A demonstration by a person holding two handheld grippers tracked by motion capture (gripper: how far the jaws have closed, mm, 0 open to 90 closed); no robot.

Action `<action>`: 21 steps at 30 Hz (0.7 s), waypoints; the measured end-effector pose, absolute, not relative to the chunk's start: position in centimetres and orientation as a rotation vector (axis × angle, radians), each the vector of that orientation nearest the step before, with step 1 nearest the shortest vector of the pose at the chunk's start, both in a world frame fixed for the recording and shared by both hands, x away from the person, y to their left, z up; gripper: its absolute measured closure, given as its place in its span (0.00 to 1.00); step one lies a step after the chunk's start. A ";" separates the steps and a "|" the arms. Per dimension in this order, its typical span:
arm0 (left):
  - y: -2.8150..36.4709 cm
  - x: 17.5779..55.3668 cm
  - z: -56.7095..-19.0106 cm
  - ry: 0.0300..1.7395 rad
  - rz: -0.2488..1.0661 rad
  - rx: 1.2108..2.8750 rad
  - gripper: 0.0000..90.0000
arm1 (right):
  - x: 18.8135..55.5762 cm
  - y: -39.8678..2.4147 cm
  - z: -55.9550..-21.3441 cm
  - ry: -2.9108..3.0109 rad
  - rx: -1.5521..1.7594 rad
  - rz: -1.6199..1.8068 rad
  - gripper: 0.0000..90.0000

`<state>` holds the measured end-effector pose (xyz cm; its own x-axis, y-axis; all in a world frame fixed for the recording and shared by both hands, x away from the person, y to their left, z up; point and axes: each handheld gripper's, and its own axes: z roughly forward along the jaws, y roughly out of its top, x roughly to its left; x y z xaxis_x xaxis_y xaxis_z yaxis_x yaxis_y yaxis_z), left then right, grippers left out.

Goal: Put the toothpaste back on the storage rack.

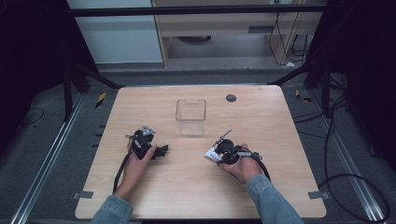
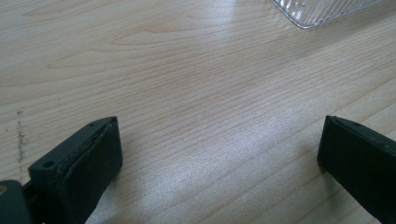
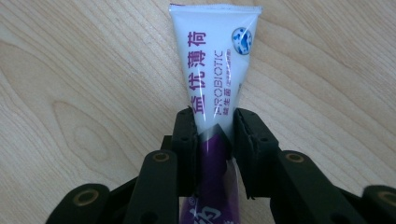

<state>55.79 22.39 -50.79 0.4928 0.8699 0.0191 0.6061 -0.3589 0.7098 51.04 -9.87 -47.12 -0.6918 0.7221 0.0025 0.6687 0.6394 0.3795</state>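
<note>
At the left of the high view I have my left gripper (image 1: 161,150) low over the counter (image 1: 140,196), its fingers (image 2: 88,158) spread wide with nothing but bare wood grain between them. In the left gripper view a corner of the clear plastic container (image 2: 322,9) sits at the upper right of the frame, apart from the fingers.

In the middle of the high view that container (image 1: 190,117) stands upright and looks empty to me, though its walls are see-through and small from here.

Right of centre, my right gripper (image 1: 215,151) lies just below and to the right of the container. Its fingers (image 3: 184,135) are closed on the toothpaste tube (image 3: 217,65), gripping it where the white part meets the purple, with the flat crimped end pointing away toward the top of the right gripper view. In the high view the tube (image 1: 211,153) lies low, at or just above the counter; I cannot tell which.

My reading: the grasp is done, while the lift, the carry to the container and the drop inside are all left.
</note>
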 end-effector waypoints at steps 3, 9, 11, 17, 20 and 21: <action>22.4 55.8 -50.8 1.209 0.527 2.093 0.00 | 51.1 -10.0 -47.0 2.705 1.170 0.545 0.82; 22.4 55.8 -50.8 1.209 0.527 2.092 0.00 | 51.1 -10.4 -46.8 2.688 1.203 0.591 0.87; 22.4 55.8 -50.8 1.209 0.527 2.092 0.00 | 51.0 -10.5 -46.8 2.682 1.221 0.612 0.87; 22.4 55.8 -50.8 1.209 0.527 2.092 0.00 | 51.0 -10.6 -46.6 2.679 1.221 0.619 0.88; 22.4 55.8 -50.8 1.209 0.527 2.092 0.00 | 50.9 -10.6 -46.3 2.671 1.238 0.639 0.88; 22.4 55.8 -50.8 1.209 0.527 2.092 0.00 | 50.9 -10.6 -46.3 2.671 1.238 0.639 0.88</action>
